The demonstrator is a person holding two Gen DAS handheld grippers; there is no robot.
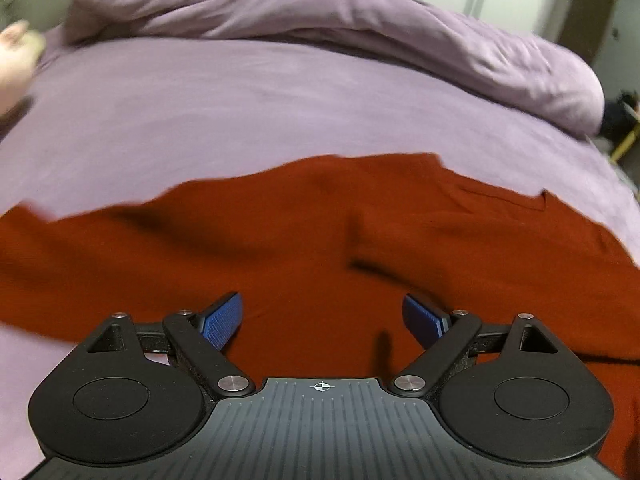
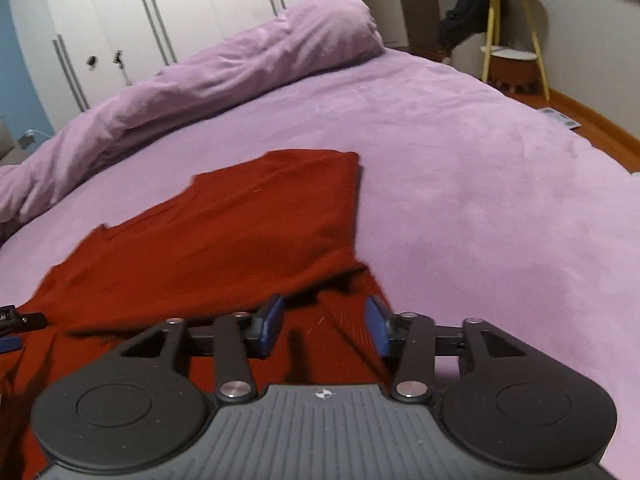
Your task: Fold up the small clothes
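Nearest in the left wrist view, the left gripper [image 1: 323, 318], a black two-finger tool with blue ribbed pads, is hovering over the rust-red knit garment [image 1: 280, 248] with its jaws spread wide and released, nothing between them but the cloth lying below. In the right wrist view, the right gripper [image 2: 325, 324], of the same make, is standing with its jaws partly apart; a ridge of the rust-red knit garment [image 2: 224, 236] is lying in the gap, and neither of the blue pads [image 2: 271, 320] is seen pressing on it, so the grip is reading as released. A small part of the other tool is showing at the left edge of that view, resting over the red cloth. The garment is lying spread on the lilac bed sheet [image 1: 260, 112], close to the near edge of the bed, with one panel folded over the body so that a straight edge is running along its right side in the right wrist view. Beyond it, bare sheet is stretching to a rolled lilac duvet [image 2: 224, 68] lying along the far side. Farther off, white wardrobe doors with long metal handles [image 2: 160, 16] are standing behind the bed, and a yellow-legged round side table [image 2: 510, 32] is standing by the far wall.
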